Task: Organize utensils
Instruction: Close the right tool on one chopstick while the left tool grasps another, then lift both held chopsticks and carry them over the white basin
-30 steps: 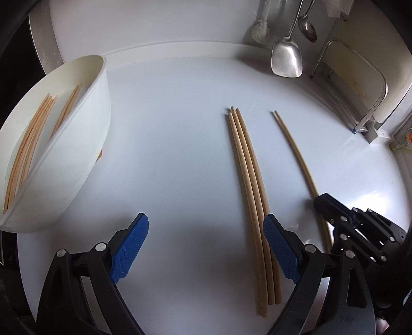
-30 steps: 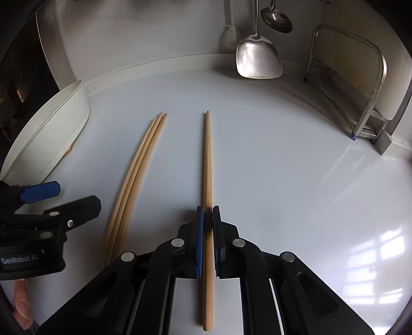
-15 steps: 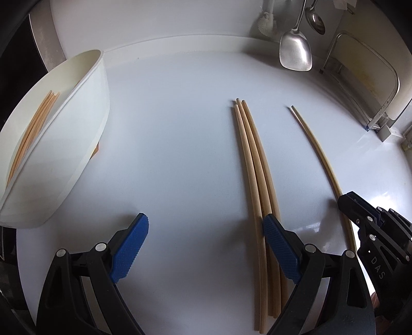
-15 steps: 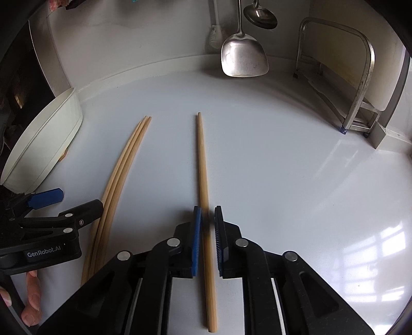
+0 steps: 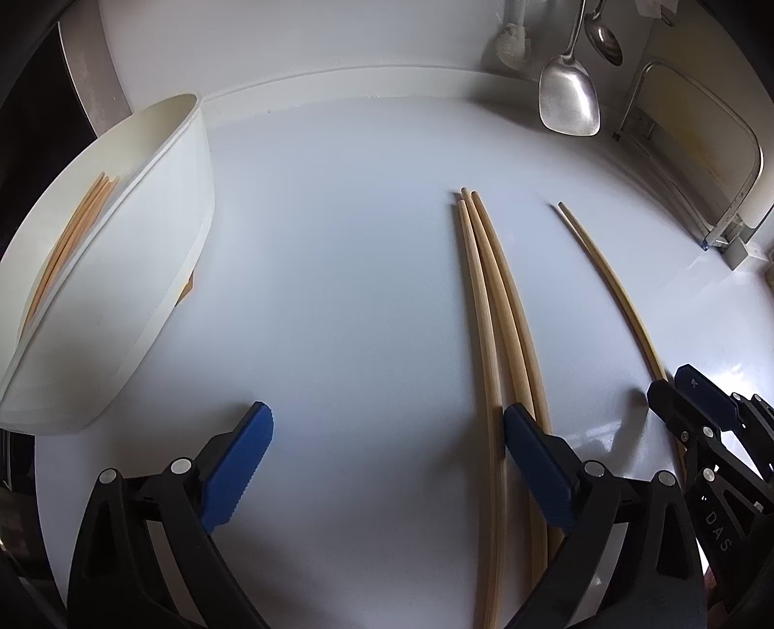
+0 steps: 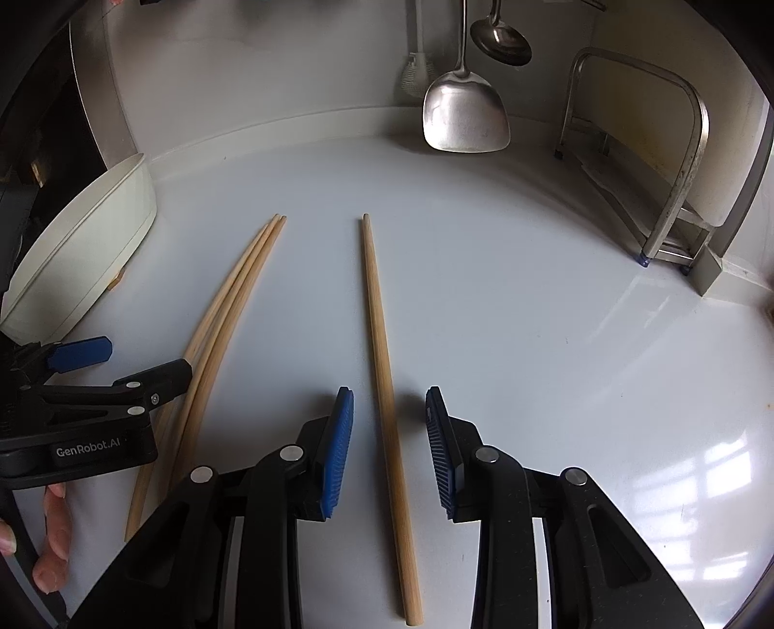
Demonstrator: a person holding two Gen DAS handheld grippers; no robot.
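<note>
A single wooden chopstick [image 6: 382, 367] lies on the white counter between the open fingers of my right gripper [image 6: 389, 435], untouched by either pad; it also shows in the left wrist view [image 5: 609, 285]. Three chopsticks [image 5: 493, 314] lie together to its left, also in the right wrist view [image 6: 227, 309]. My left gripper [image 5: 387, 450] is open and empty, its right finger [image 5: 532, 445] over the bundle. A white oval bin [image 5: 145, 271] at the left holds several chopsticks [image 5: 72, 237].
A steel spatula [image 6: 464, 116], a ladle [image 6: 500, 41] and a brush hang on the back wall. A metal rack [image 6: 677, 159] stands at the right. The bin also shows at the left in the right wrist view [image 6: 82, 261].
My right gripper has opened and let go of the single chopstick, which now lies on the counter. My left gripper has shifted right, closer to the bundle of three.
</note>
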